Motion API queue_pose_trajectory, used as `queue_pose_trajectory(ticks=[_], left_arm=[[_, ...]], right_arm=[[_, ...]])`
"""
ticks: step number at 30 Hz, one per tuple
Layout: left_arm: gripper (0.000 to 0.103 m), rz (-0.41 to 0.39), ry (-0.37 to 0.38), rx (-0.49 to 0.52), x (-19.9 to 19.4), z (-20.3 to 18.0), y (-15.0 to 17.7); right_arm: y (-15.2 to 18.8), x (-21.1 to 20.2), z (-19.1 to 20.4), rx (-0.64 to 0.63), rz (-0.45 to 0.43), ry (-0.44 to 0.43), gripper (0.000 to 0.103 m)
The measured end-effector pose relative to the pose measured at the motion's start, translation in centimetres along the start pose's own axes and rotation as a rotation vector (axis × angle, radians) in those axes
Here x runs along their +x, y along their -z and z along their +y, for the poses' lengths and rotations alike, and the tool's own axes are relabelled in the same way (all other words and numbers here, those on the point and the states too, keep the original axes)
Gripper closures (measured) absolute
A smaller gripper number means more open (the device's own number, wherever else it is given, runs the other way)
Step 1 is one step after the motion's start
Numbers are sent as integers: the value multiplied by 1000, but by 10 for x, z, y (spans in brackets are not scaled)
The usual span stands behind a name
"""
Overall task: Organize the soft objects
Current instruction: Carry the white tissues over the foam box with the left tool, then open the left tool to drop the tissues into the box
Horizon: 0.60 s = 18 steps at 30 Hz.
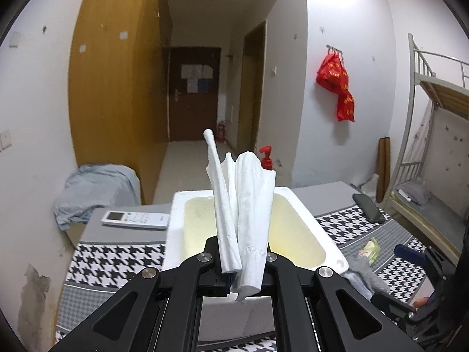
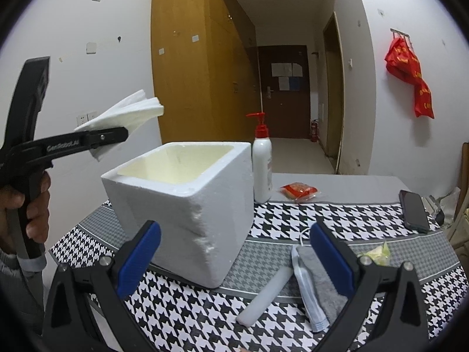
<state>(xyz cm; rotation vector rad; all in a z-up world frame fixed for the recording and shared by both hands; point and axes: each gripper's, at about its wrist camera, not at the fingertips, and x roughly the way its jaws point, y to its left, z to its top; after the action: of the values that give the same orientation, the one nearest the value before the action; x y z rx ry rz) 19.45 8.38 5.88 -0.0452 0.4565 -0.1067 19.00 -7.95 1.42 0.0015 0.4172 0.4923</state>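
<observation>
My left gripper (image 1: 241, 259) is shut on a folded white tissue (image 1: 243, 217) and holds it in the air above the near rim of a white foam box (image 1: 176, 223). From the right wrist view the left gripper (image 2: 117, 135) with the white tissue (image 2: 126, 114) hangs above and left of the foam box (image 2: 187, 214). My right gripper (image 2: 234, 252) is open and empty, low over the table in front of the box. A grey cloth (image 2: 319, 278), a blue face mask (image 2: 304, 290) and a white cylinder (image 2: 263, 296) lie between its fingers.
A houndstooth cloth (image 2: 351, 214) covers the table. On it are a lotion bottle with red pump (image 2: 261, 158), a red packet (image 2: 299, 190), a phone (image 2: 413, 211), a green wrapper (image 2: 378, 252) and a remote (image 1: 136, 220). A bunk bed (image 1: 433, 135) stands at right.
</observation>
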Motion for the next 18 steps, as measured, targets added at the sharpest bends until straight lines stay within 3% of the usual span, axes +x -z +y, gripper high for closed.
queue_pose_trajectory(ticks=[10,18], left_arm=[[97,76,34,-14,31,0,-7],[94,136,19,-8,55,-2,-7]], right_arm=[[4,0,-14,21,5,15,0],[7,-2,-22,40,8,28,0]])
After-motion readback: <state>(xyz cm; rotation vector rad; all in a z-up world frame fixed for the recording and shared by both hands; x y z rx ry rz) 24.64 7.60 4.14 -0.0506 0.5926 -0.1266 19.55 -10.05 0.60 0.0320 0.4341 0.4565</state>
